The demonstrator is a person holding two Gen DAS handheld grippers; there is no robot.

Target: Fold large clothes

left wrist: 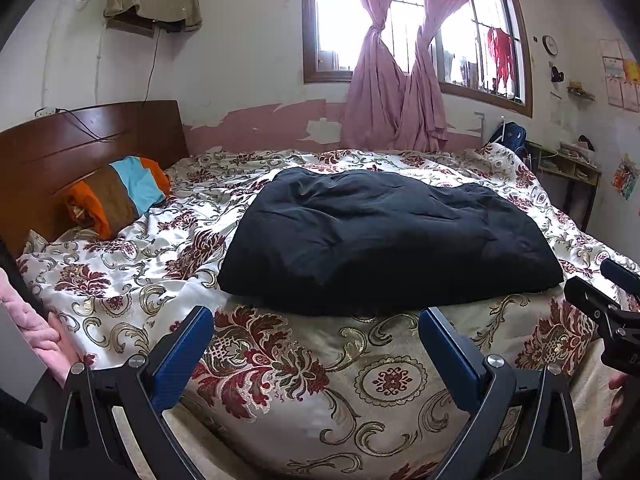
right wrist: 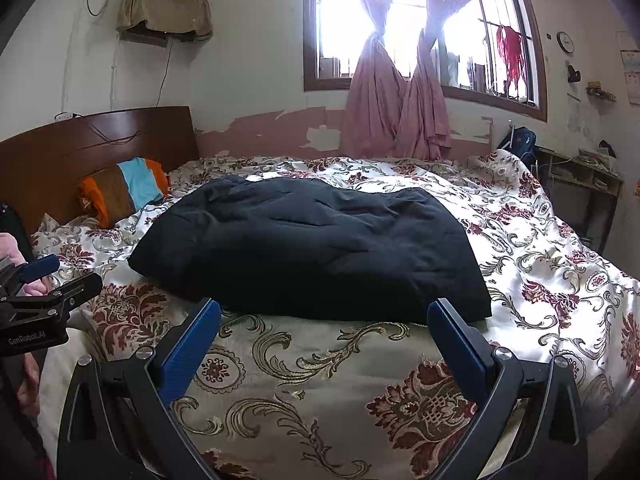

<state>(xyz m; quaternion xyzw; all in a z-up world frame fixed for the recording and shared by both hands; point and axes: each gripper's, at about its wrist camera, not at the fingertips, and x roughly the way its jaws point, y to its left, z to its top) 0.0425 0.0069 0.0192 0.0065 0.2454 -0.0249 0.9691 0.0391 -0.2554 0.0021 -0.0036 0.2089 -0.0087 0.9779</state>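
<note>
Dark, puffy garment (left wrist: 384, 236) lies bunched on the floral bedspread (left wrist: 304, 376), both grippers hanging short of it with nothing held.

From the left wrist view, the left gripper (left wrist: 316, 320) has its blue fingers (left wrist: 188, 356) spread wide and empty, just short of the garment's near edge; the padded cloth looks thick, so a shallow pinch there could slip off or catch only the top layer. From the right wrist view, the right gripper (right wrist: 324, 312) is likewise spread and empty near the garment's near right corner; the bedspread looks glossy and rumpled, so closing too low could grab bedspread along with garment and drag both, spoiling the fold.
</note>
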